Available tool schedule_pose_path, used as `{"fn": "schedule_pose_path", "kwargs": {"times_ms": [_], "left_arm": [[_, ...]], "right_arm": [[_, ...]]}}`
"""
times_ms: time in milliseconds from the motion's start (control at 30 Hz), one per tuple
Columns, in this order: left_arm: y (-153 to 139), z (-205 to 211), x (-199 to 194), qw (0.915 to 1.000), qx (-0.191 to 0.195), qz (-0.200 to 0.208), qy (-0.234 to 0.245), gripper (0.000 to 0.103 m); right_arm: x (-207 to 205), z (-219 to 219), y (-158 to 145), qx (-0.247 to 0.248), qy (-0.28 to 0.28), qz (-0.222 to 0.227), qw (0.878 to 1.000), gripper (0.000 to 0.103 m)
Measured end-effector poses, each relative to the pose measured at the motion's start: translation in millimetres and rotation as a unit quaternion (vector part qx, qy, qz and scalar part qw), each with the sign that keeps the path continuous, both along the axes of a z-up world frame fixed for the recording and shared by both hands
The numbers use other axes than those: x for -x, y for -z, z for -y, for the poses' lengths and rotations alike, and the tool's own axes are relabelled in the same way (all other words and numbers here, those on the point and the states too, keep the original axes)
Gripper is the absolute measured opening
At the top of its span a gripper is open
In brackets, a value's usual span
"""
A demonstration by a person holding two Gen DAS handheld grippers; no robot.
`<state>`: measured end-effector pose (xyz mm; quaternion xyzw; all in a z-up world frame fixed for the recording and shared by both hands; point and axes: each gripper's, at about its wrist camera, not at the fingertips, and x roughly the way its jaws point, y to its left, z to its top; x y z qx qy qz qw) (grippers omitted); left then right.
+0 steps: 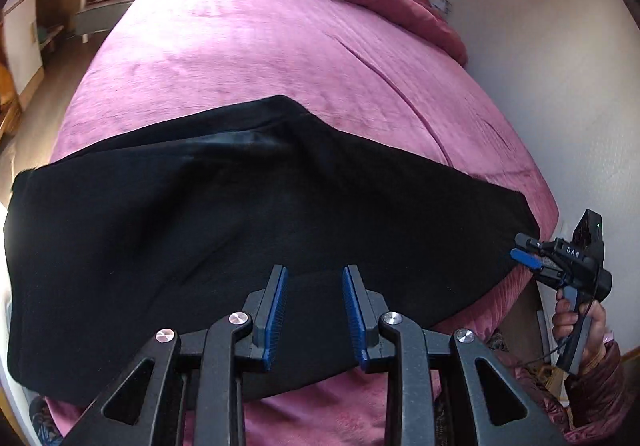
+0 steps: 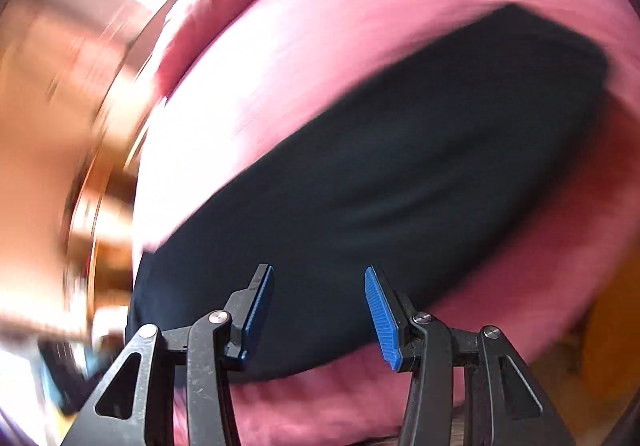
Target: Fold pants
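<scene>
Beside the black pants, we see only smeared bed cover (right wrist view); whatever stands left of them is blurred beyond telling.

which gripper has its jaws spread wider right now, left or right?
The right gripper: its blue pads stand well apart above the black pants. The left gripper is open too, but with a narrower gap.

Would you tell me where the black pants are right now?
In the left wrist view, the black pants lie spread across the near end of the pink bed.
</scene>
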<state>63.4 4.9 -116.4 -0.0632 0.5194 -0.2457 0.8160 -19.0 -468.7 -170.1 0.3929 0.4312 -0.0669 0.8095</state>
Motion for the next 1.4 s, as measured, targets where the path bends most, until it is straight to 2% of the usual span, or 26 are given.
{"fn": "schedule_pose_path", "kwargs": {"times_ms": [100,167,200,333,400,500,567,667,767,833,967,1100,1200,1267,1400], "left_arm": [[3.5,31.9,-9.1,0.9994,-0.006,-0.005,0.033,0.029],[5.9,52.8,-15.2,0.9985,-0.011,-0.009,0.054,0.029],[6.9,63.1,-16.9,0.9978,-0.013,-0.009,0.065,0.029],[12.0,99.6,-20.4,0.9934,-0.029,-0.008,0.111,0.029],[15.5,114.6,-18.3,0.9909,-0.036,-0.008,0.129,0.029],[22.5,132.4,-14.8,0.9873,-0.050,-0.010,0.151,0.029],[32.6,133.6,-10.2,0.9852,-0.056,-0.025,0.160,0.029],[56.3,137.8,-7.8,0.9822,-0.087,-0.052,0.158,0.029],[52.1,142.1,-2.5,0.9805,-0.099,-0.031,0.167,0.030],[46.4,147.2,-1.6,0.9812,-0.095,-0.021,0.167,0.031],[32.3,164.2,-3.6,0.9815,-0.100,0.011,0.163,0.031],[13.2,186.9,-2.7,0.9801,-0.095,0.043,0.169,0.032],[3.5,206.5,-0.4,0.9755,-0.097,0.064,0.187,0.032],[-0.6,220.3,1.7,0.9711,-0.102,0.077,0.201,0.032],[-4.6,246.4,5.6,0.9616,-0.109,0.094,0.234,0.032]], "right_arm": [[31.8,51.1,11.8,-0.026,0.097,-0.003,0.995,0.046],[44.1,71.0,18.8,-0.037,0.131,-0.002,0.991,0.037],[47.1,76.6,22.0,-0.044,0.140,-0.001,0.989,0.036],[47.4,89.5,33.8,-0.057,0.154,-0.005,0.986,0.026],[45.3,90.8,37.5,-0.042,0.150,-0.018,0.988,0.008],[43.6,85.1,21.4,-0.008,0.132,-0.014,0.991,0.006],[43.3,82.6,22.6,0.018,0.112,-0.040,0.993,0.006],[43.4,92.5,39.0,0.008,0.112,-0.059,0.992,0.006],[40.2,88.5,39.5,0.016,0.107,-0.058,0.992,0.007],[42.7,90.3,39.0,0.009,0.105,-0.055,0.993,0.009],[53.9,94.8,36.9,-0.011,0.117,-0.043,0.992,0.025],[61.0,100.9,27.6,-0.009,0.120,-0.035,0.992,0.027],[68.2,108.3,22.1,-0.006,0.130,-0.023,0.991,0.034],[66.8,118.5,18.8,-0.008,0.139,-0.016,0.990,0.044],[75.9,132.2,19.2,-0.013,0.159,-0.012,0.987,0.048]]}}
